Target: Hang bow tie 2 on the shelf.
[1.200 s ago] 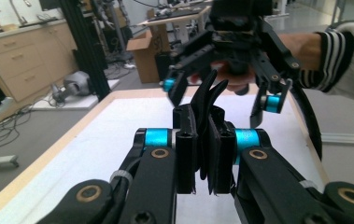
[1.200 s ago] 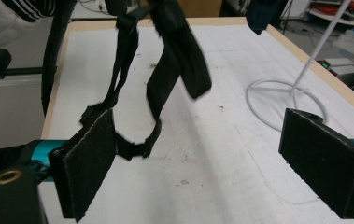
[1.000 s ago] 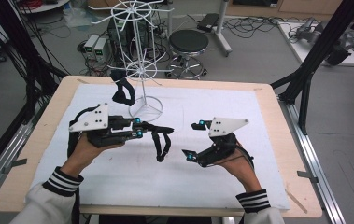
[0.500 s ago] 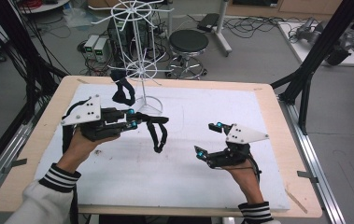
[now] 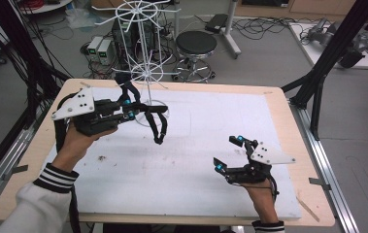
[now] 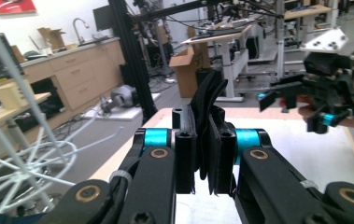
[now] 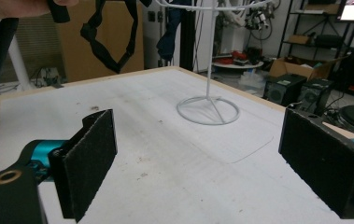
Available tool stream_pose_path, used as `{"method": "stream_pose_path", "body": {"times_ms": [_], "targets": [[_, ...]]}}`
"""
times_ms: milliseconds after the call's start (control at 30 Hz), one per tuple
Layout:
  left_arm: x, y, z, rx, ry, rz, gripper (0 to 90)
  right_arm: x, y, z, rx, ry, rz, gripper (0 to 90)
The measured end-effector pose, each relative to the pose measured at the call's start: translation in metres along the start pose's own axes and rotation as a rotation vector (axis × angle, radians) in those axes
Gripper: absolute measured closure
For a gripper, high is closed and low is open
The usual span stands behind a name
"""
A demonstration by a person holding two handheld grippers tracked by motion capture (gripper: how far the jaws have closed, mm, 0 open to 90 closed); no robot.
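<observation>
Between the clamped jaws of the left gripper, a dangling black strap; right gripper wide open, empty

Wooden table under a white mat, the white wire rack's round base on it.

We wear white sleeves with black-striped cuffs. Our grippers are black with teal collars, brass-ringed screws and fuzzy pads; grey three-cornered plates sit on top, seemingly dotted with small holes.
</observation>
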State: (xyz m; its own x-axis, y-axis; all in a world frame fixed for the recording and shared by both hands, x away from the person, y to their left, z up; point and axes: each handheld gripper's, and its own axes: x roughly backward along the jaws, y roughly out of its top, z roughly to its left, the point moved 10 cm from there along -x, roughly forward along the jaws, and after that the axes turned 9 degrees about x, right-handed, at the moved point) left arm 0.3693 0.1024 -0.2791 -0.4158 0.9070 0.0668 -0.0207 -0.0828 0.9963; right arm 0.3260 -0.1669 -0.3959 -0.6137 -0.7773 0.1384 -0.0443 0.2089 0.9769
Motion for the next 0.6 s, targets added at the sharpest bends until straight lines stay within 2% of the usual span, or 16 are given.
{"method": "stream_pose_path", "body": {"times_ms": [200, 367, 467, 567, 600], "targets": [[0.005, 0.005, 0.011, 0.005, 0.035, -0.019, 83.0, 0.009, -0.006, -0.001, -0.025, -0.028, -0.058, 10.8], [0.012, 0.006, 0.022, 0.017, 0.064, -0.031, 82.5, 0.012, -0.012, -0.003, -0.028, -0.054, -0.071, 10.8], [0.015, 0.008, 0.028, 0.017, 0.079, -0.035, 82.5, 0.015, -0.017, -0.007, -0.021, -0.086, -0.079, 10.8], [0.017, 0.010, 0.034, 0.014, 0.093, -0.039, 82.5, 0.018, -0.022, -0.008, -0.049, -0.099, -0.071, 10.8], [0.017, 0.011, 0.036, 0.020, 0.097, -0.042, 82.5, 0.019, -0.023, -0.009, -0.039, -0.108, -0.077, 10.8]]}}
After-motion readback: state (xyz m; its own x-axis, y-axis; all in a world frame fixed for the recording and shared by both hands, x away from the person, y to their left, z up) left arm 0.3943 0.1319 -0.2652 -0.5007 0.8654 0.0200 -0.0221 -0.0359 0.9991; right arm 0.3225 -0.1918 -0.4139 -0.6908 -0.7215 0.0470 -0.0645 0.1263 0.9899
